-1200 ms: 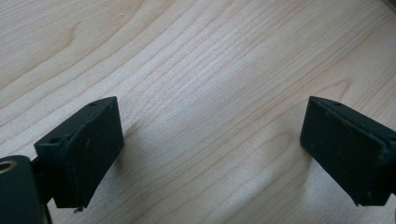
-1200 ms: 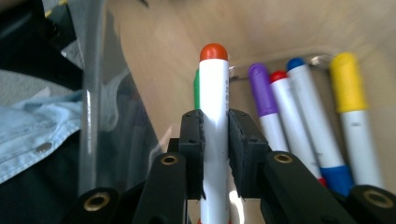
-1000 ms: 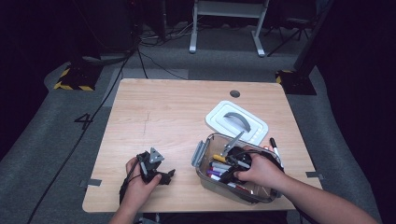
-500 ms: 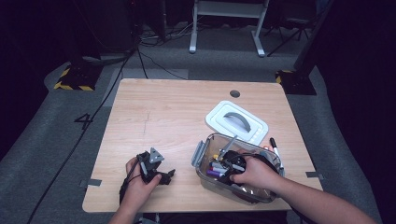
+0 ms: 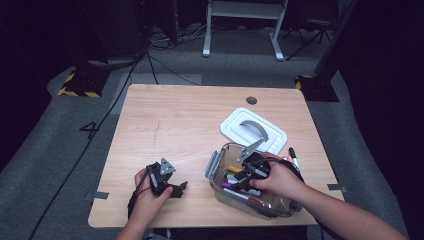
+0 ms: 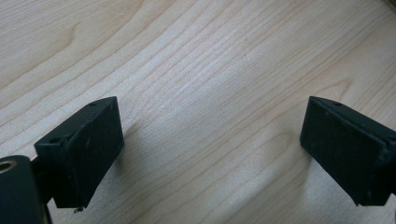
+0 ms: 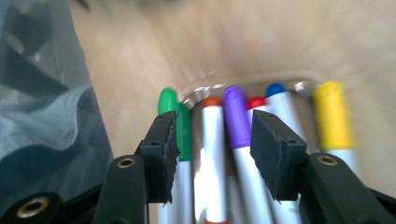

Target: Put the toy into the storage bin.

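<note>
Inside the bin (image 5: 220, 167), the right gripper (image 7: 215, 154) has just been opening its jaws, and they now stand released, with the orange marker (image 7: 214, 140) and purple marker (image 7: 238, 126) lying loose between its fingers: a drop-off likely done. The left gripper (image 6: 210, 154) rests spread and empty on the table (image 6: 196, 60).

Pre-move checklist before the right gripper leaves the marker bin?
1. Right gripper jaws have just been opening, pads apart: ok.
2. Nothing pinched: orange-capped marker and purple-capped marker lie between the pads; contact cannot tell.
3. Markers inside the clear bin: ok.
4. Black marker lies on the table outside the bin: not ok.
5. Lid off, beside the bin: ok.
6. Left gripper open over bare table: ok.
</note>
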